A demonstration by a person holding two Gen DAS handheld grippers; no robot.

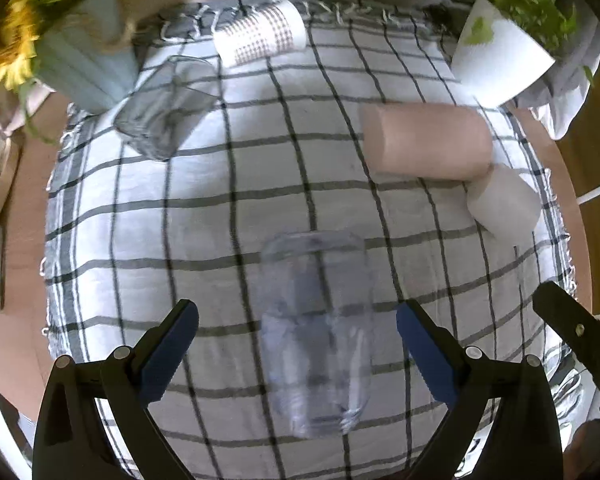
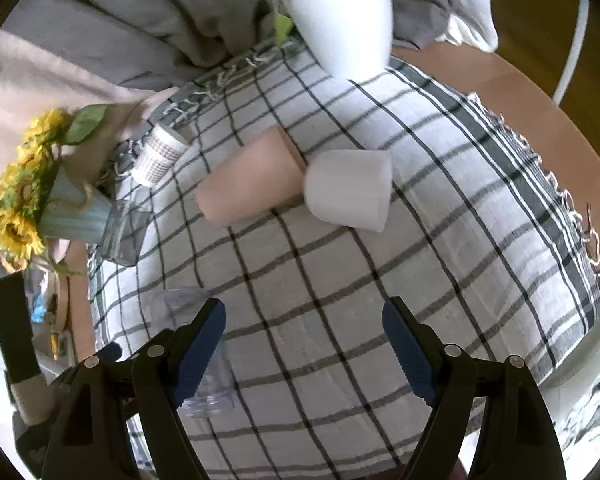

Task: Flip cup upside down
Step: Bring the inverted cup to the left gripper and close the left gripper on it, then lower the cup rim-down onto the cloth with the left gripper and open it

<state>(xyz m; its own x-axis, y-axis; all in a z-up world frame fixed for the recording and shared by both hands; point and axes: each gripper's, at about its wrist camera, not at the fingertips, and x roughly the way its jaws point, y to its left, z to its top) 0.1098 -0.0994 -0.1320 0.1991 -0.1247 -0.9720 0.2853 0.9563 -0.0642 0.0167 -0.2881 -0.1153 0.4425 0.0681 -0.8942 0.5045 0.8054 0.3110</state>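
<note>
A clear plastic cup (image 1: 316,332) lies on its side on the checked cloth (image 1: 220,216), between the blue pads of my left gripper (image 1: 298,334), which is open around it without touching. The same cup shows in the right wrist view (image 2: 204,360), partly behind the left finger (image 2: 200,354) of my right gripper (image 2: 304,344). The right gripper is open and empty above the cloth (image 2: 340,300). A pink cup (image 1: 424,144) (image 2: 248,180) and a white cup (image 1: 504,204) (image 2: 350,190) lie on their sides, touching. A patterned paper cup (image 1: 260,34) (image 2: 158,156) lies at the far edge.
A clear square glass (image 1: 160,116) (image 2: 122,236) stands near a pale blue vase of sunflowers (image 1: 84,64) (image 2: 72,216). A white plant pot (image 1: 500,52) (image 2: 344,20) stands at the cloth's far corner. The wooden table edge (image 2: 540,92) shows around the cloth. Grey fabric lies behind.
</note>
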